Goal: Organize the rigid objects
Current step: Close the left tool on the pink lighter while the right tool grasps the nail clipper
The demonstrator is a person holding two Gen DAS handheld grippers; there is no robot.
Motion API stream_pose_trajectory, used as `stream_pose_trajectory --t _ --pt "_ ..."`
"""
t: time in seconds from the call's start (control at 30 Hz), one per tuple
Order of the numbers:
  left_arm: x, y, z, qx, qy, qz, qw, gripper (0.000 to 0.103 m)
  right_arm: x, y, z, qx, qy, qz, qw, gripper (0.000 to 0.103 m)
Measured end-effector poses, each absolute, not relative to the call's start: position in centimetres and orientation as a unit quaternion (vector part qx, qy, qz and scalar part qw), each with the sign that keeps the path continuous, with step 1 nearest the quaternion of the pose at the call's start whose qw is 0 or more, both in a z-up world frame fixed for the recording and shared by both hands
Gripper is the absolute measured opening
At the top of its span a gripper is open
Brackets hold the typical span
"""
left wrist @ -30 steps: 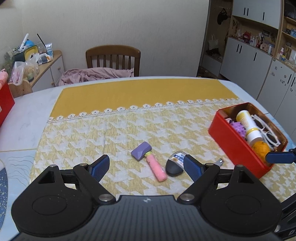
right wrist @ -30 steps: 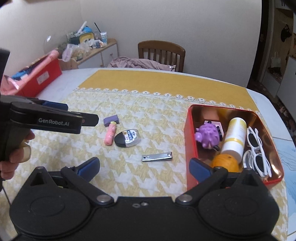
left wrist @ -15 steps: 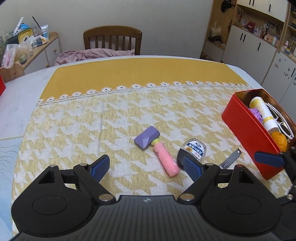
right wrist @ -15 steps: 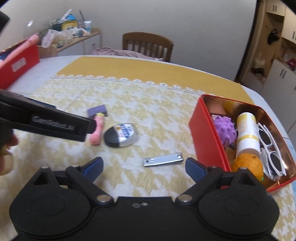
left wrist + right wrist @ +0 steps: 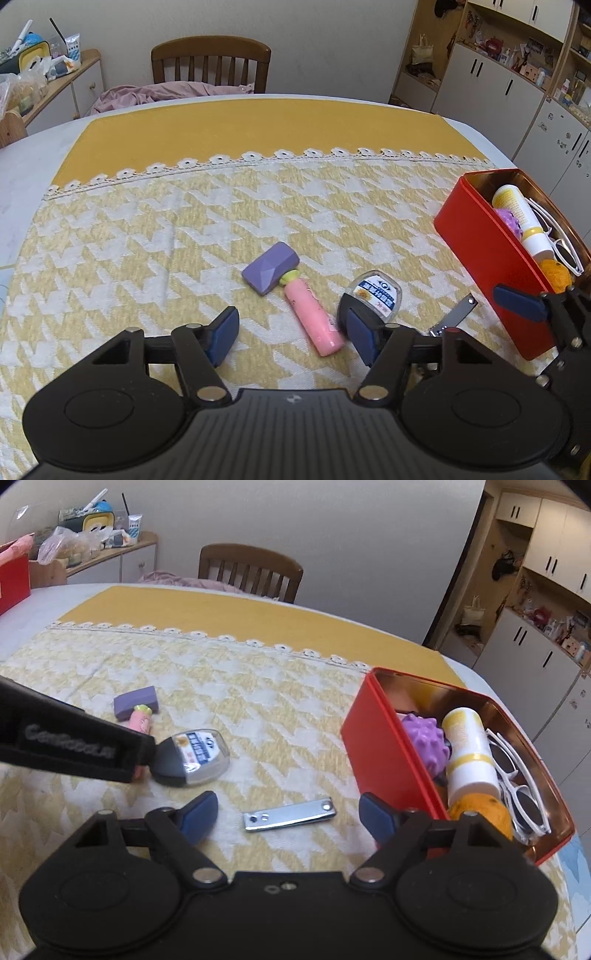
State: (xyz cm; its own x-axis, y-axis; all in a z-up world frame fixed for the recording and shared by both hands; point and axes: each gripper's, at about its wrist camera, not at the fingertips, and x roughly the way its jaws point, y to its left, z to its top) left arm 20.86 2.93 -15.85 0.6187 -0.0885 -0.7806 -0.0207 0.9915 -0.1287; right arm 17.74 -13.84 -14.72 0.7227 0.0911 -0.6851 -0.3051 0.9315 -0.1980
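We work over a tabletop point(image 5: 22, 177) draped in a woven yellow-and-white houndstooth cloth point(image 5: 147, 236) with a lace-trimmed plain yellow band. On its right side stands the red rectangular metal tin point(image 5: 373, 749), its inside coppery and shiny, already holding a spiky purple ball point(image 5: 424, 738), a white-and-yellow cylindrical bottle point(image 5: 467, 753), white-framed sunglasses point(image 5: 517, 794) and an orange fruit point(image 5: 484, 812).

Three things lie loose on the cloth, near the tin's long wall. The pink-handled brush with a faceted purple head point(image 5: 291, 288) is the longest, smooth hard plastic, lying diagonally. Just right of it sits the rounded black-and-clear plastic case with a printed label point(image 5: 375, 295). Smallest is the flat chrome nail clipper point(image 5: 290, 815), thin and slick.

Our left gripper point(image 5: 291, 332) is spread wide, empty, straddling the lower end of the pink handle. Our right gripper point(image 5: 286, 818) is likewise released and holds nothing, with the clipper lying between its fingers.

We judge the step in hand to be two pickups. For the clipper, we should come down low and close across its narrow width, since so thin a piece of polished metal may slip or press into the soft weave. For the brush, we should square up to the handle and clamp its round middle, keeping clear of the case beside it.
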Motion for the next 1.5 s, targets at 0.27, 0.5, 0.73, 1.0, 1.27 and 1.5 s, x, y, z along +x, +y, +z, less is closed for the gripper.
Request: stream_pose_trajectory --t 0.27,0.5,0.73,1.0,1.27,1.5 --pt "21.1 2.6 -15.9 -0.066 0.438 -0.032 0.896 0.049 17.7 -13.7 -15.2 -0.121 0.351 0.086 0.924 0.084" --pt "21.7 2.9 -16.0 -0.08 0.441 -0.045 0.893 0.035 18.7 -14.4 -15.4 -0.056 0.379 0.084 0.92 0.083" --pt "22.1 2.9 -16.4 -0.088 0.448 -0.052 0.888 0.019 19.2 -14.4 -15.3 -0.04 0.382 0.112 0.916 0.064" --pt "22.0 3.3 -16.3 -0.094 0.448 -0.048 0.888 0.016 18.9 -14.2 -14.6 -0.043 0.382 0.139 0.913 0.011" --pt "20.8 3.5 -15.8 -0.097 0.446 -0.045 0.889 0.016 18.1 -14.9 -13.9 -0.047 0.389 0.153 0.907 0.01" --pt "19.4 3.2 -14.4 -0.098 0.447 -0.044 0.888 0.016 16.2 -15.9 -12.3 -0.045 0.387 0.175 0.904 0.01"
